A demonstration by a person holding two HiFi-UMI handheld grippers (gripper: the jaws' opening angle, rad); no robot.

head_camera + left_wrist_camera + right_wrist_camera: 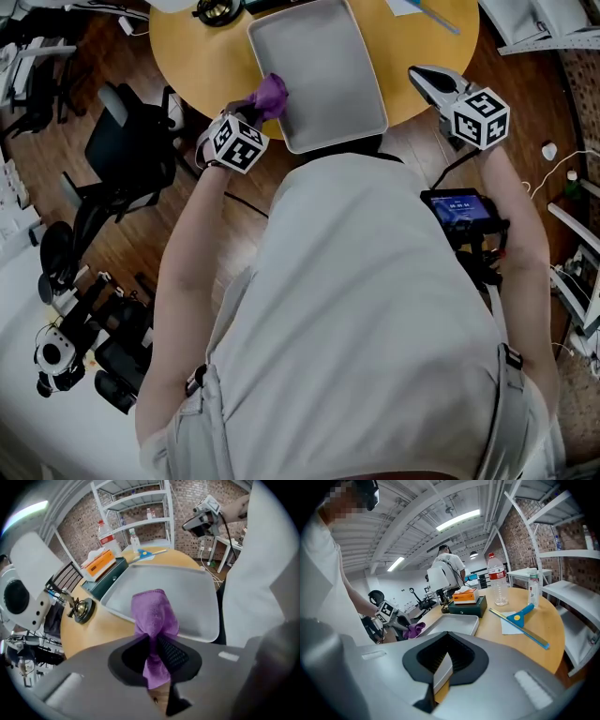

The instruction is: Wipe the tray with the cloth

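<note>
With left tongs (154,654) clenched on the purple cloth (152,613) at the tray's (187,585) near left corner and right tongs (440,665) slightly parted and empty nearby, could shove the unheld tray across the tabletop (101,625).

brick wall (187,503) | dark wood floor (56,178) | white shelving (140,498) | ceiling strip lights (457,520)
</note>
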